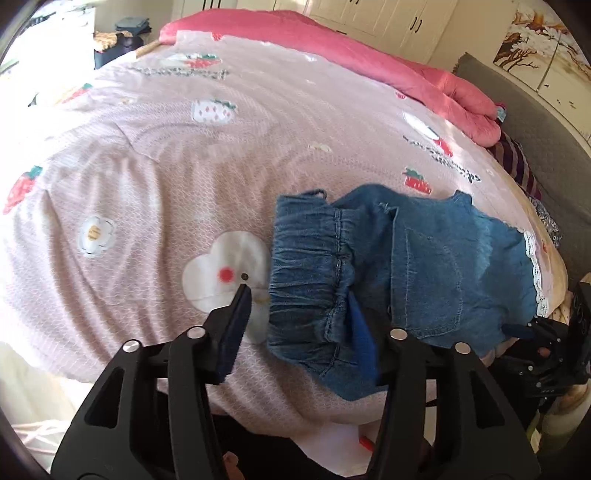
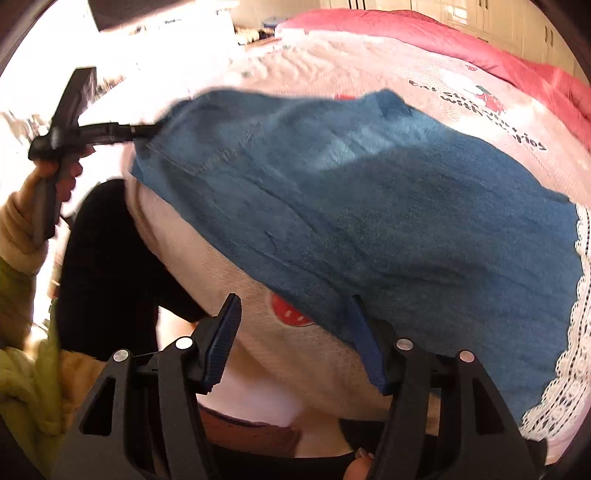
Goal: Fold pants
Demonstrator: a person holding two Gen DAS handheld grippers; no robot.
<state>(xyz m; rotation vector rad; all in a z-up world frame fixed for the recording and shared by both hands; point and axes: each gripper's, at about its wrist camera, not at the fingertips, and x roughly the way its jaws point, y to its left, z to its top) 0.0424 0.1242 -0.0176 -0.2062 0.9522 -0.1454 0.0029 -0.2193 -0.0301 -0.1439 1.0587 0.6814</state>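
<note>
Blue denim pants point(image 1: 406, 266) with an elastic waistband point(image 1: 314, 273) and white lace hems point(image 1: 535, 273) lie folded on the pink bedspread near the front edge. My left gripper point(image 1: 299, 295) is open, its jaws straddling the waistband end, the right finger under or against the cloth. In the right wrist view the pants point(image 2: 369, 206) fill the middle. My right gripper point(image 2: 291, 306) is open, its right finger at the denim's near edge. The left gripper point(image 2: 110, 131) also shows there, touching the far end of the pants.
The pink strawberry-print bedspread point(image 1: 184, 147) covers the bed. A rolled red quilt point(image 1: 369, 59) lies along the far side. A grey headboard point(image 1: 535, 122) and striped cloth point(image 1: 517, 162) are at the right. White cupboards point(image 1: 388, 18) stand behind.
</note>
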